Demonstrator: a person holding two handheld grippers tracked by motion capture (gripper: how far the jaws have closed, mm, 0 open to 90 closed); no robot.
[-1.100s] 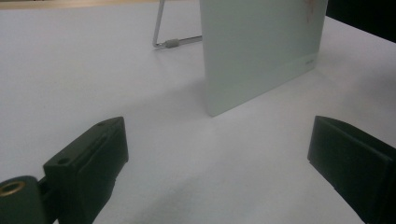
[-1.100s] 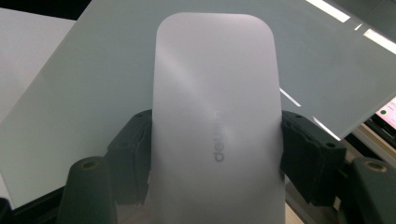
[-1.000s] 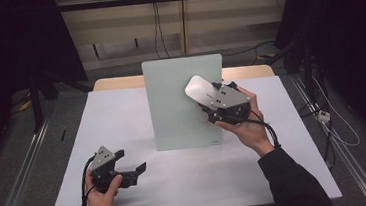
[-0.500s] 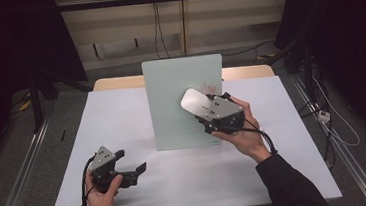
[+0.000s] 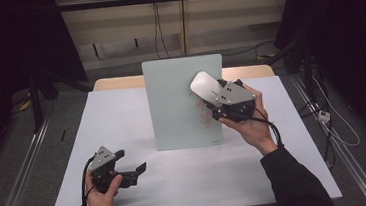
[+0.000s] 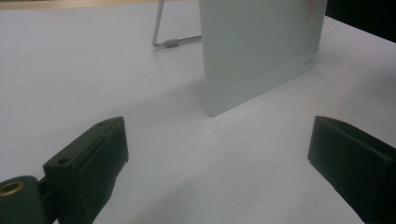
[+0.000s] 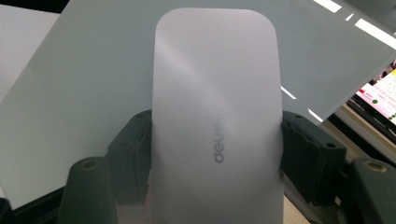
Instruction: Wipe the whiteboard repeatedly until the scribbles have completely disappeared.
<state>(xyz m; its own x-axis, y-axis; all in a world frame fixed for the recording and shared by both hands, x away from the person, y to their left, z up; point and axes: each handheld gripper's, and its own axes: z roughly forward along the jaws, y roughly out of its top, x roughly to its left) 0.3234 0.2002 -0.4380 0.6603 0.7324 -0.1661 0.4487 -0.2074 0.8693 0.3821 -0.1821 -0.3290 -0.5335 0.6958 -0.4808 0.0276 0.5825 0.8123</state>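
one eraser (image 5: 203, 85), one board (image 5: 178, 101), two claws.

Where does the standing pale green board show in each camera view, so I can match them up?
High view: the board stands upright at table centre, with the white eraser in the right gripper in front of its upper right.
Left gripper view: upper right, beyond the open jaws, its wire stand behind it.
Right gripper view: the backdrop behind the eraser.
Shared landmark: the red marks near the board's right edge.
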